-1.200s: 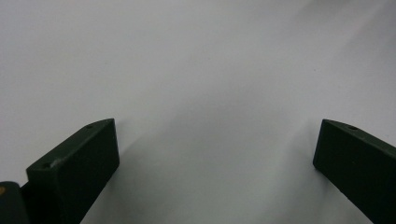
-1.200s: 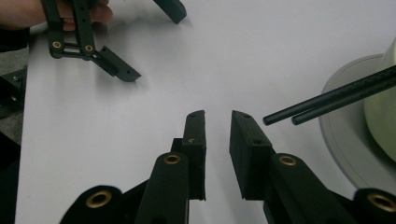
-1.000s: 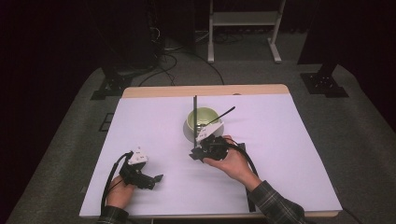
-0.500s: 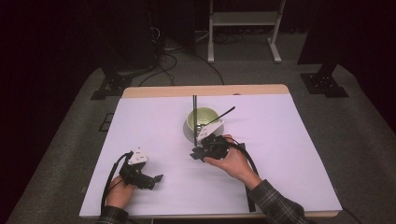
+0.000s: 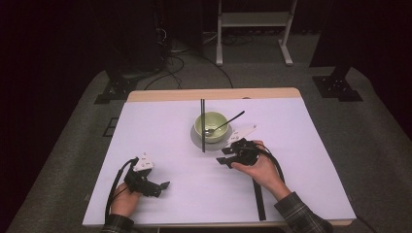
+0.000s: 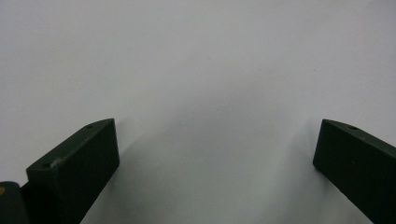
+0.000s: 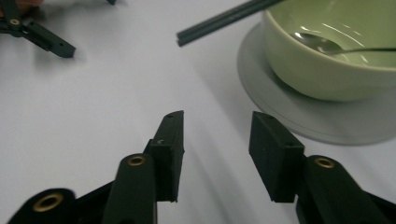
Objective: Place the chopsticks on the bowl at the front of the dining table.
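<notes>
A pale green bowl stands on a grey saucer at the table's middle, with a metal spoon resting in it. A pair of black chopsticks lies straight along the bowl's left side. My right gripper sits just right of the chopsticks' near end and in front of the saucer. Its jaws have just been opening and stand open with nothing between them. My left gripper rests at the front left, open wide over bare table.
The white table top has a wooden strip along its far edge. A black cable trails from the right gripper toward the front edge. Beyond the table are dark floor, cables and a stand's legs.
The right gripper has drawn back to the right, away from the chopsticks' near end, and its jaws have opened. The chopsticks, bowl and left gripper stay where they were.
</notes>
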{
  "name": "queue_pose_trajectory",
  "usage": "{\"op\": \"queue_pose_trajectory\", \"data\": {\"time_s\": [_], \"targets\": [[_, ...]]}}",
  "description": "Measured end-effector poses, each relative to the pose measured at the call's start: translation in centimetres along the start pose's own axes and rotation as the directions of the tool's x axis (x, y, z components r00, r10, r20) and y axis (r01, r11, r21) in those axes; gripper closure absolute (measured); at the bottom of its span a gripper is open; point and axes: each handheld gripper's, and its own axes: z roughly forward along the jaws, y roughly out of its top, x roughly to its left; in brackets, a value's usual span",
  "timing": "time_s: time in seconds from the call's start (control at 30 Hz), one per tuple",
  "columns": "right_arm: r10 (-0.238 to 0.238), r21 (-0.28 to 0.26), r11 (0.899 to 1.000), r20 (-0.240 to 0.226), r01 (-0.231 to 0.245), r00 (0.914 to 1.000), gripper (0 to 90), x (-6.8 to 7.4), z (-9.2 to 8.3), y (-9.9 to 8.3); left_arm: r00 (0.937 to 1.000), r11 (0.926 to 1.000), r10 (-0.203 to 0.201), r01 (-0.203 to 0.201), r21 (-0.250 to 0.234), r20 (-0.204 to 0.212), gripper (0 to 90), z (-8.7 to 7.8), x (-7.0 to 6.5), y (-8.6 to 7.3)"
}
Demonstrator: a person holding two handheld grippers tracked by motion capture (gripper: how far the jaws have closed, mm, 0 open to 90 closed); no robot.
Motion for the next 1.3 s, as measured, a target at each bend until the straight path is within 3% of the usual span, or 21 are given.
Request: {"op": "queue_pose_trajectory", "data": {"time_s": [0.27, 0.63, 0.97, 1.3], "targets": [[0.048, -0.003, 0.999, 0.071, -0.048, 0.9964, 34.8, -1.6, -1.4, -1.6, 1.0, 1.0, 0.001, -0.001, 0.002, 0.0, 0.0, 0.0, 0.0, 0.0], [0.131, -0.036, 0.991, 0.16, -0.127, 0.9784, 20.0, -3.7, -4.2, -3.8, 1.0, 1.0, 0.002, -0.002, 0.003, 0.0, 0.0, 0.0, 0.0, 0.0], [0.189, -0.056, 0.982, 0.194, -0.182, 0.9626, 13.8, -4.9, -6.1, -5.4, 1.0, 1.0, 0.002, -0.002, 0.003, 0.0, 0.0, 0.0, 0.0, 0.0], [0.218, -0.086, 0.975, 0.229, -0.204, 0.9485, 13.2, -5.2, -8.2, -7.3, 1.0, 1.0, 0.002, -0.002, 0.002, 0.0, 0.0, 0.0, 0.0, 0.0]]}}
